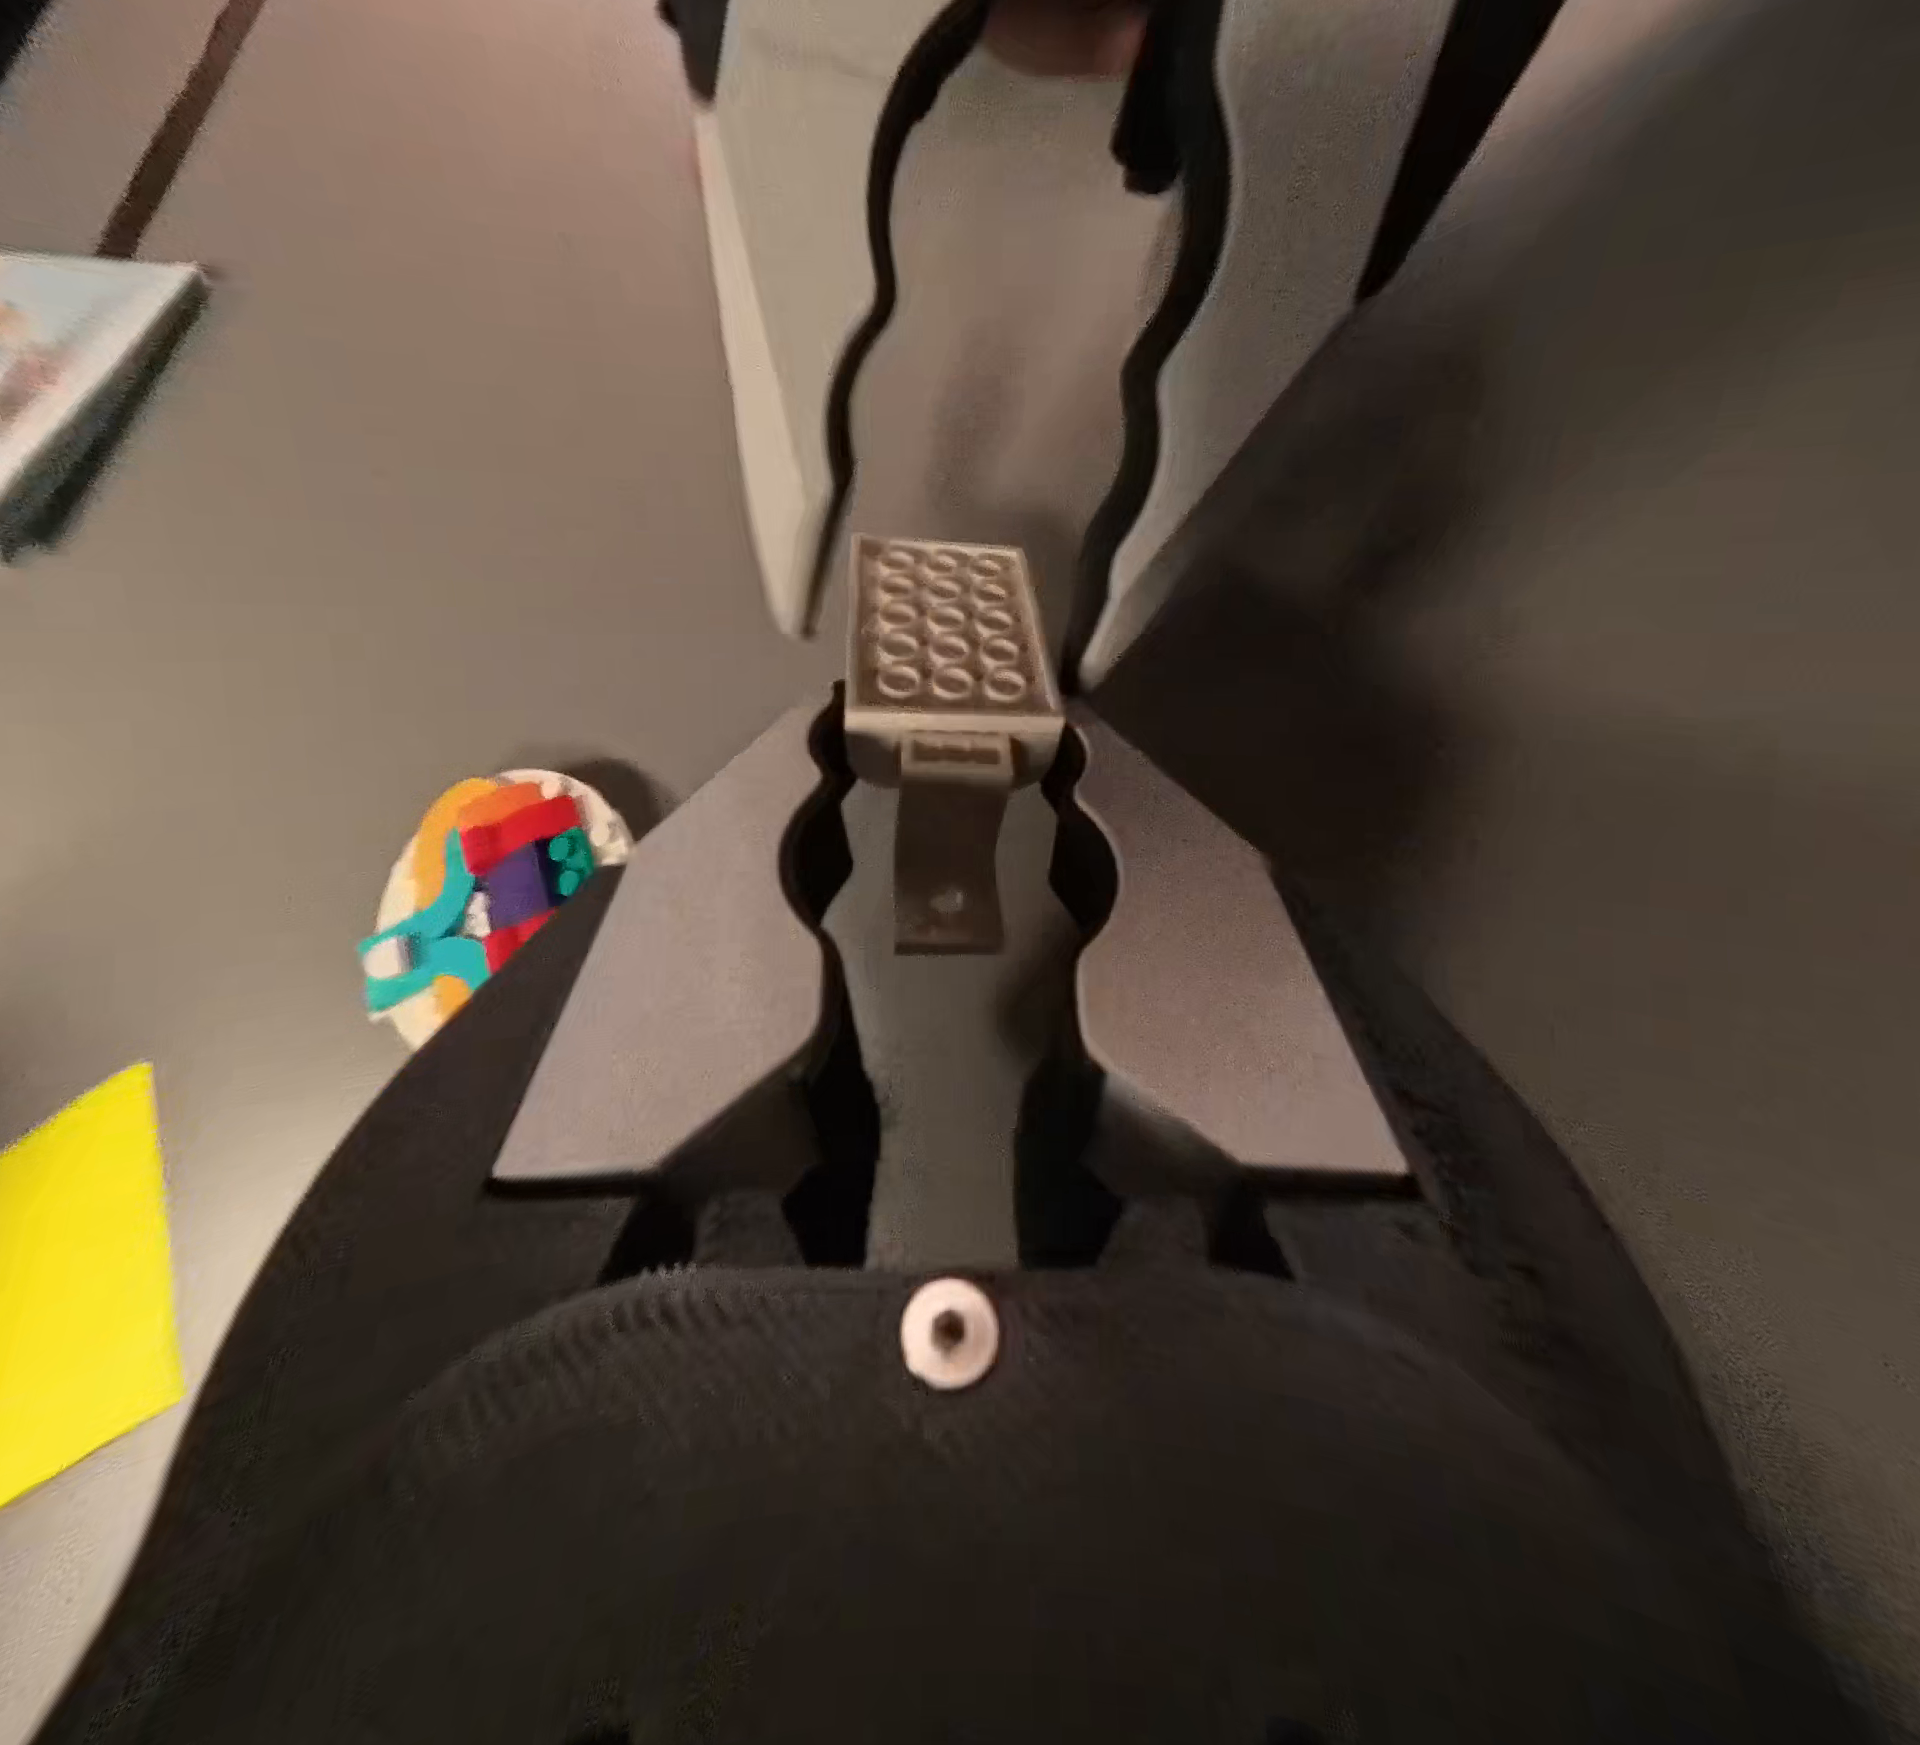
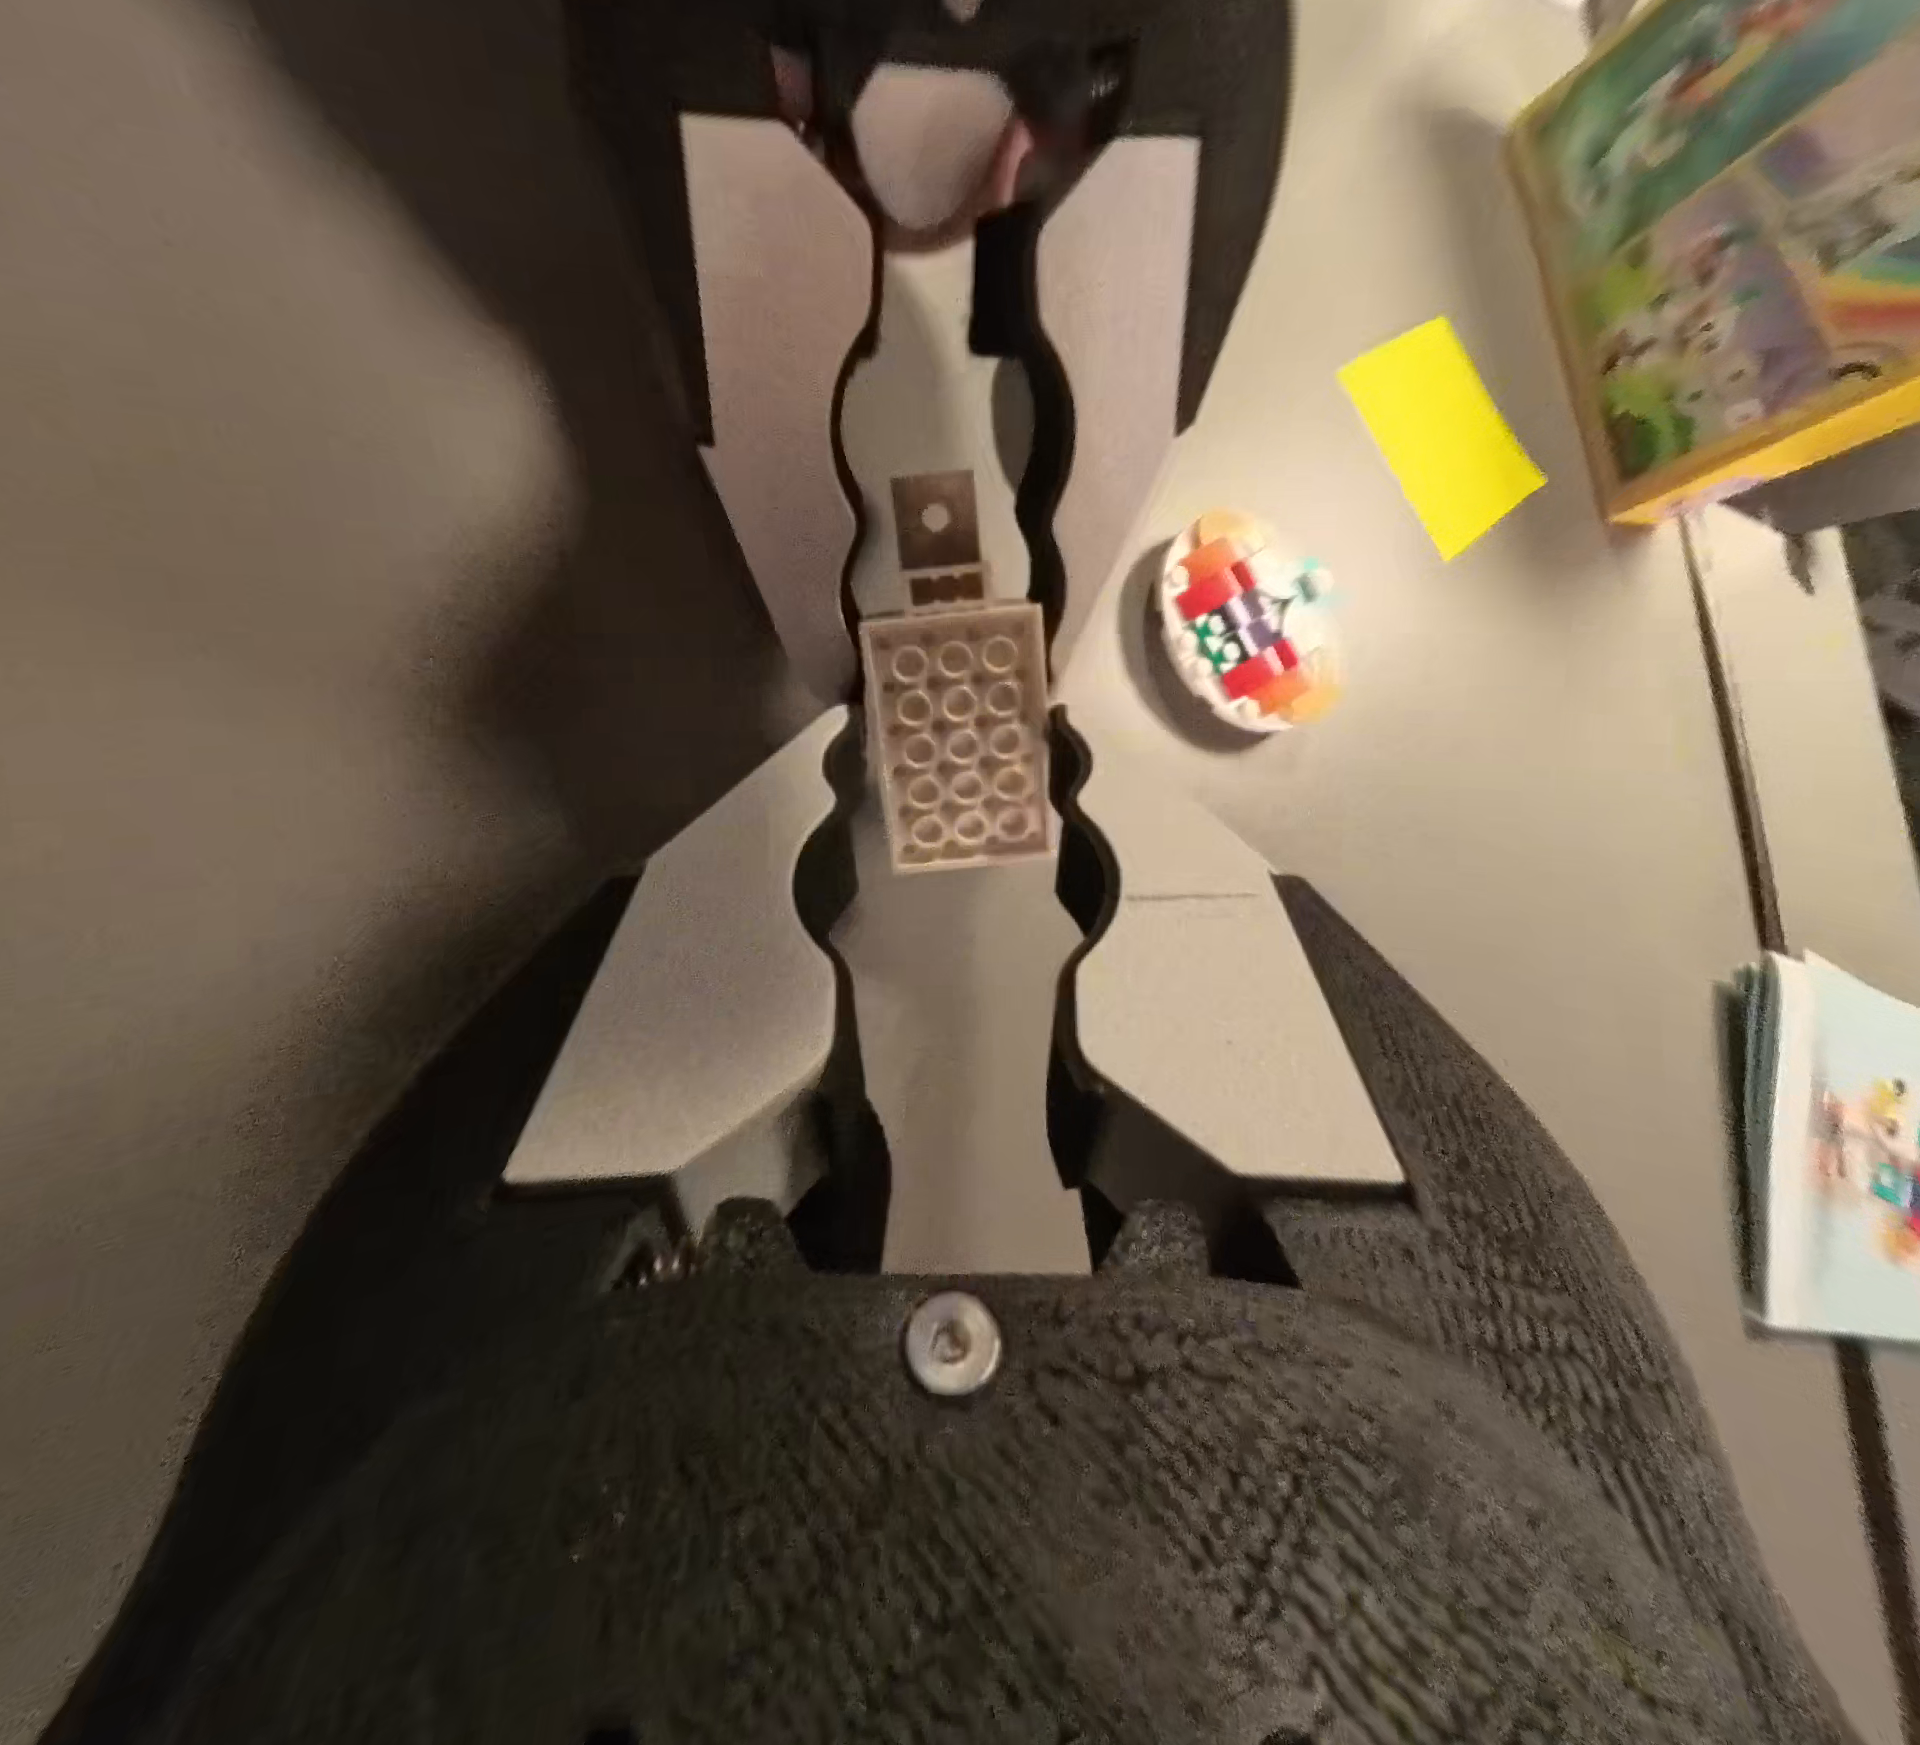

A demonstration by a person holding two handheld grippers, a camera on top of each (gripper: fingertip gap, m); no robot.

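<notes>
Two grippers meet nose to nose above a grey table (image 1: 416, 448). Between them is a grey plate (image 1: 951, 630) with rows of round bumps on top. It is up in the air, not lying on the table.

The left gripper (image 1: 951, 729) has its jaws pressed on the near end of the plate, one finger on each side. A small grey piece (image 1: 948, 874) with a hole in it hangs from that end. It looks joined on to the plate.

The right gripper (image 2: 951, 729) comes from the other way. Its jaws are close around the plate. One finger looks like it touches the plate's edge. I cannot tell if these jaws are really squeezing or only sitting beside it.

Off to the side is a white dish (image 2: 1169, 625) with red, orange, purple and green bricks in it. Near the dish lies a yellow paper (image 1: 83, 1269). Farther away are a picture box (image 2: 1714, 189) and a booklet (image 2: 1829, 1145). No gripper touches any of these.
</notes>
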